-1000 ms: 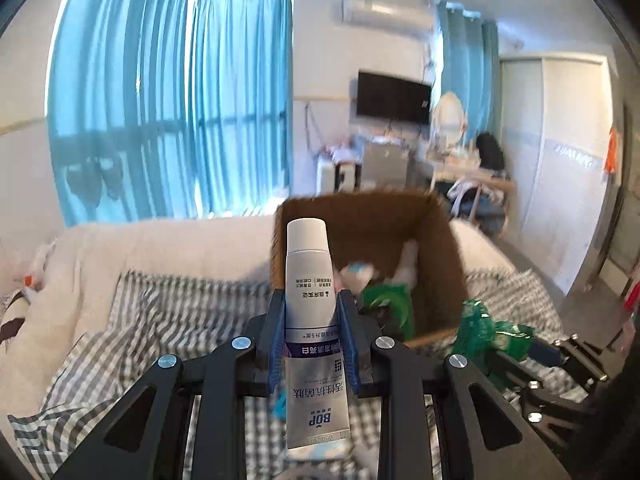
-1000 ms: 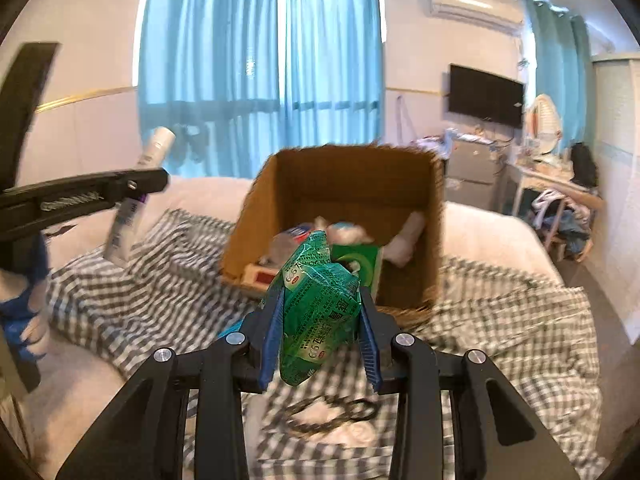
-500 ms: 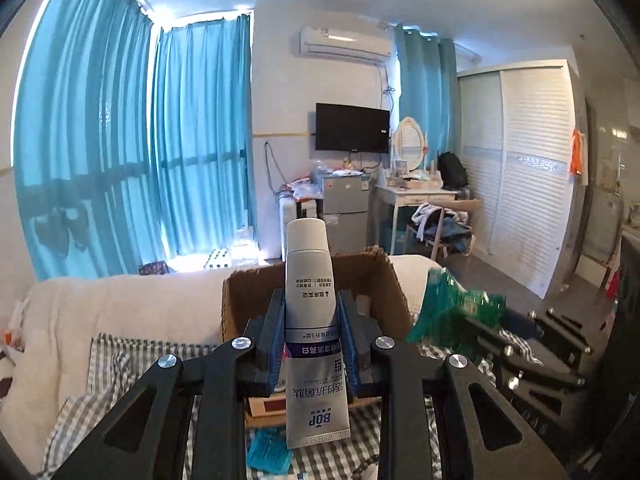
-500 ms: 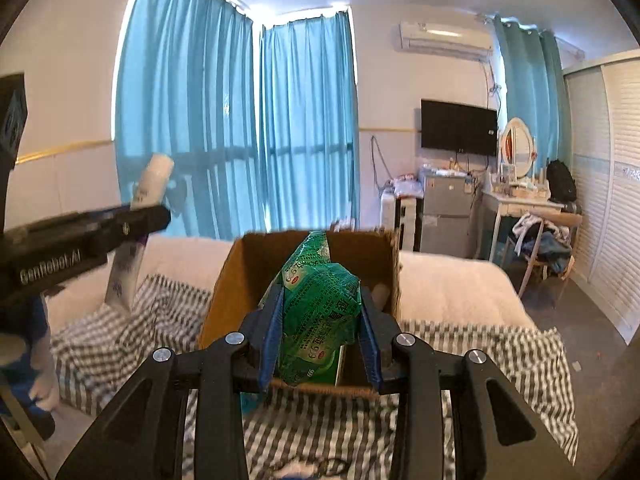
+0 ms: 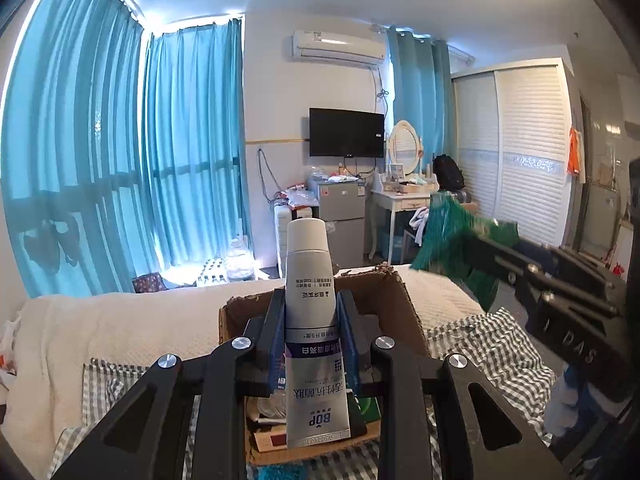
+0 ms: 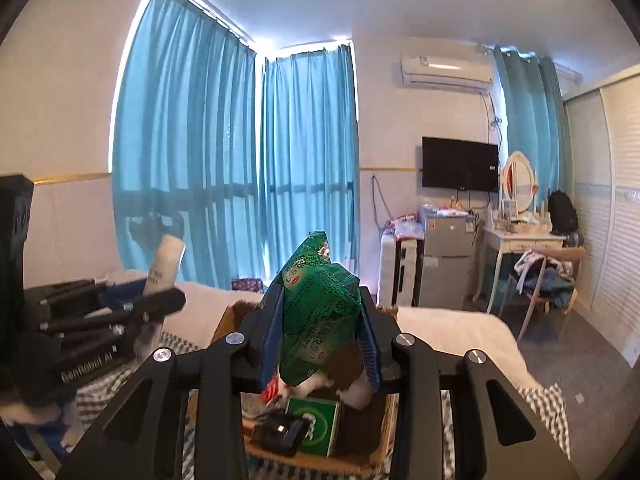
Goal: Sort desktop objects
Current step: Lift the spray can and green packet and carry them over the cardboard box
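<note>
Over the last second I have carried both loads up and in over the cardboard box [image 6: 384, 452], which has slid from well ahead of me to right beneath both cameras. My left gripper [image 5: 311, 344] has its fingers pinched on the white tube [image 5: 310, 320], held upright with the cap up, its crimped end hanging over the box's near edge. My right gripper [image 6: 320, 332] squeezes the green packet [image 6: 320, 312] between its fingers, directly above the box interior, where a green carton [image 6: 318, 428] and a small black item [image 6: 282, 430] already lie. The box sits on the checked bedspread [image 5: 500, 344] of the bed. I judge both items are now placed for release, so letting go comes next.
</note>
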